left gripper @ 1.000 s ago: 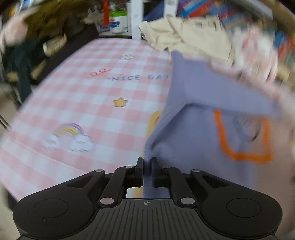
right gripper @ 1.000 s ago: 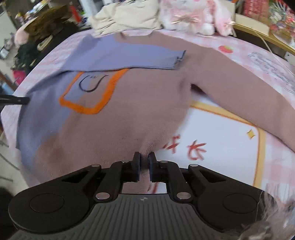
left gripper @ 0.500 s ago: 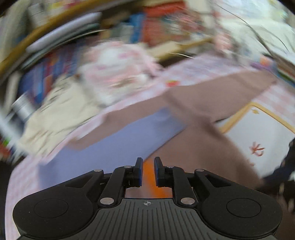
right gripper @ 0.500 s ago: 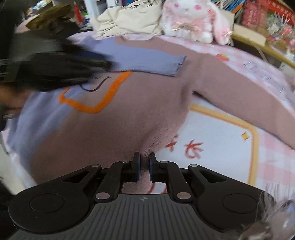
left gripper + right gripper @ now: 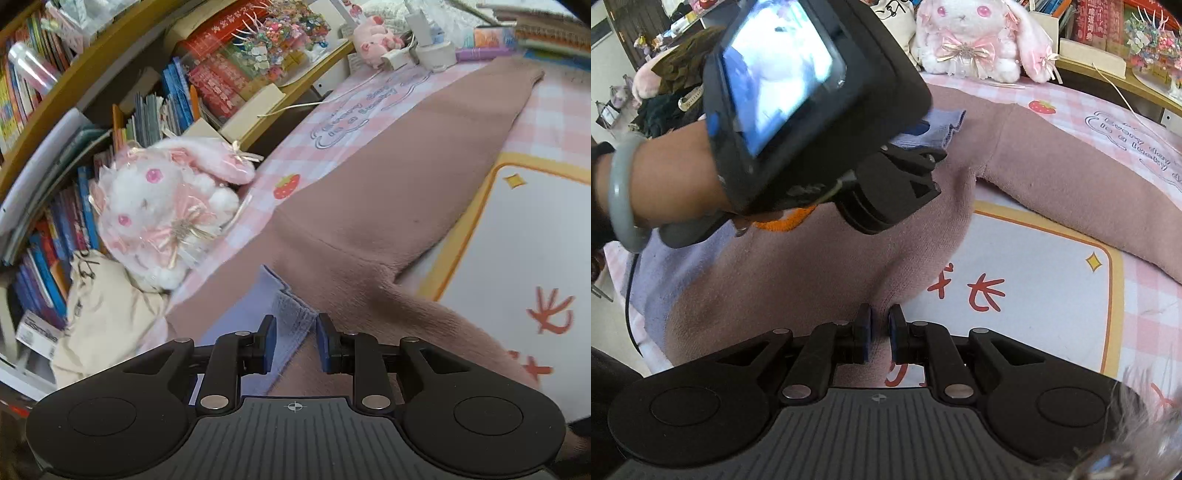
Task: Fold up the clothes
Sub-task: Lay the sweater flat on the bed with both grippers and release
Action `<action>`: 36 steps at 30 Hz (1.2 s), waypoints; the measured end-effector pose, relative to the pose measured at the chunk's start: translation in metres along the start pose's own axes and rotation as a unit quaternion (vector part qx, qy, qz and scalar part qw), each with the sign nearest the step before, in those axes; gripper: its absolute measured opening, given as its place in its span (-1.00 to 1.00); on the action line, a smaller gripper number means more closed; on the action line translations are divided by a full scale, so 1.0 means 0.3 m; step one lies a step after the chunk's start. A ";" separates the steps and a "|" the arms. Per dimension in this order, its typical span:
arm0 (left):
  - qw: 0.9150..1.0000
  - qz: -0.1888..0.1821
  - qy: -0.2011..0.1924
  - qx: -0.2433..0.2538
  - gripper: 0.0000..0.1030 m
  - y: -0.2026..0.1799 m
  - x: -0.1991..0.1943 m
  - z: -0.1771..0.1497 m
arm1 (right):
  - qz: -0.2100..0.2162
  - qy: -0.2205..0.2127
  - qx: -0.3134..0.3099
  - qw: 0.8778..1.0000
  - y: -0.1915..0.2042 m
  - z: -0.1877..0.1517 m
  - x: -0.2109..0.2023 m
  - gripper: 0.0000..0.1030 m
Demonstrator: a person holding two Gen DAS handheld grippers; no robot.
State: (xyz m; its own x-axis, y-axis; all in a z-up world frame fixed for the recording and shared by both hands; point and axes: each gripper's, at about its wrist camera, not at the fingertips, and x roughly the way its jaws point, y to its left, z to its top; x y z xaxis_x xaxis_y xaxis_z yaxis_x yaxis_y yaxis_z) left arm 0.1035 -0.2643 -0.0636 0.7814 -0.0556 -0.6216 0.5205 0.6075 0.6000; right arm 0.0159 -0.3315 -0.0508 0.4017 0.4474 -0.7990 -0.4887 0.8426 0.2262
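A mauve-brown and lavender sweater [image 5: 820, 266] with an orange-outlined patch lies spread on the pink checked tablecloth [image 5: 1071, 110]. Its lavender sleeve is folded across the chest; the cuff [image 5: 291, 314] lies just ahead of my left gripper [image 5: 291, 343], which is open and empty above it. The brown sleeve [image 5: 406, 177] stretches out to the far right. My right gripper [image 5: 879, 332] is shut on the sweater's brown hem [image 5: 882, 306] near the table's front edge. The left gripper's body [image 5: 820, 110] fills the upper left of the right wrist view.
A white and pink plush rabbit [image 5: 166, 206] and a cream cloth bag [image 5: 107, 314] sit at the table's back edge. Bookshelves [image 5: 184, 92] stand behind. A white printed mat panel [image 5: 1034, 277] lies under the sweater. Dark clothes [image 5: 672, 99] lie at the far left.
My left gripper has let go of the lavender sleeve, opened, and swung right across the sweater to above the cuff. My right gripper has stayed shut on the hem.
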 end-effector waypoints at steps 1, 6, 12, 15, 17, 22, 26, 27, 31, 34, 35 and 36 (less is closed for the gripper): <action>1.000 0.004 0.002 -0.004 -0.63 0.005 0.008 0.002 | 0.001 -0.001 0.001 1.000 0.000 -0.001 -0.001 -0.80; 0.997 0.012 0.001 -0.082 -0.92 0.119 0.000 -0.029 | -0.004 -0.002 0.000 1.000 0.010 -0.004 -0.001 -0.80; 0.967 0.065 -0.038 -0.245 -0.92 0.452 -0.195 -0.196 | -0.028 -0.005 0.008 1.000 0.035 -0.004 0.003 -0.80; 0.942 0.100 -0.050 -0.316 -0.92 0.635 -0.303 -0.326 | -0.047 -0.008 0.020 0.999 0.057 -0.007 0.004 -0.80; 0.927 0.132 -0.039 -0.348 -0.93 0.748 -0.359 -0.460 | -0.059 -0.008 0.031 0.998 0.067 -0.007 0.006 -0.79; 0.901 0.207 0.016 -0.382 -0.93 0.945 -0.442 -0.764 | -0.092 -0.007 0.041 0.995 0.104 -0.003 0.012 -0.76; 0.885 0.247 0.063 -0.388 -0.93 1.031 -0.468 -0.959 | -0.112 -0.009 0.061 0.992 0.119 -0.002 0.015 -0.74; 0.882 0.253 0.072 -0.391 -0.93 1.045 -0.471 -0.996 | -0.117 -0.010 0.067 0.991 0.122 -0.003 0.015 -0.74; 0.869 0.265 0.092 -0.407 -0.92 1.083 -0.485 -1.120 | -0.139 -0.013 0.083 0.987 0.141 -0.003 0.018 -0.74; 0.862 0.263 0.101 -0.420 -0.92 1.095 -0.486 -1.188 | -0.154 -0.014 0.086 0.984 0.161 -0.004 0.019 -0.74; 0.861 0.261 0.106 -0.423 -0.90 1.098 -0.484 -1.208 | -0.158 -0.014 0.085 0.984 0.166 -0.004 0.021 -0.74; 0.860 0.257 0.112 -0.426 -0.85 1.101 -0.482 -1.228 | -0.162 -0.014 0.085 0.983 0.171 -0.004 0.023 -0.74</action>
State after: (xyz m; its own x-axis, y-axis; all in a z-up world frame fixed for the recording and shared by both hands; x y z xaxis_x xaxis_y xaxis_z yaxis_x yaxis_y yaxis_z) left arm 0.0356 0.2361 0.0389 0.6973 0.4902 -0.5229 -0.3906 0.8716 0.2963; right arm -0.0072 -0.2856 -0.0453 0.5374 0.1527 -0.8294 -0.1960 0.9792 0.0532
